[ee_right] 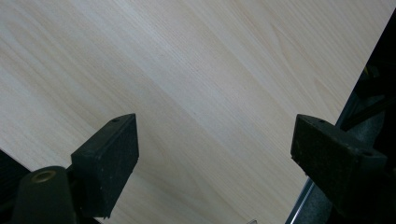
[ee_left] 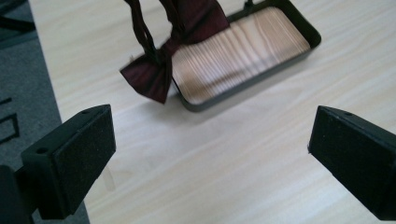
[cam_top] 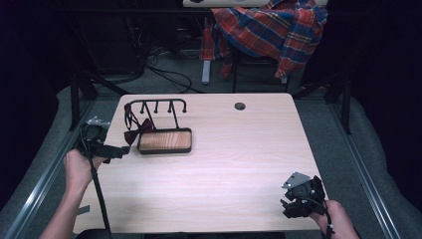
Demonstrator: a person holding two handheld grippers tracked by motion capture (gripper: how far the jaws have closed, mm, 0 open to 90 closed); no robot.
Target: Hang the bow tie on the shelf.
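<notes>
the wooden table [cam_top: 214,164] carries a black hook rack [cam_top: 158,107] with a wood-bottomed tray [cam_top: 164,140] at its far left part. a dark red bow tie [ee_left: 161,70] hangs from the rack, touching the tray's left end. the left gripper [ee_left: 210,154], just beside the bow tie, and the right gripper [ee_right: 215,154], at the near right corner, both have jaws spread wide with nothing between them.

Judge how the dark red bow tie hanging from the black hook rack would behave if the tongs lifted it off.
The bow tie is probably floppy: it hangs limp from the hook rack by a thin strap. It looks like light cloth, so it would likely sway. Its lower wing overlaps the rim of the tray, so it may drag there.
</notes>
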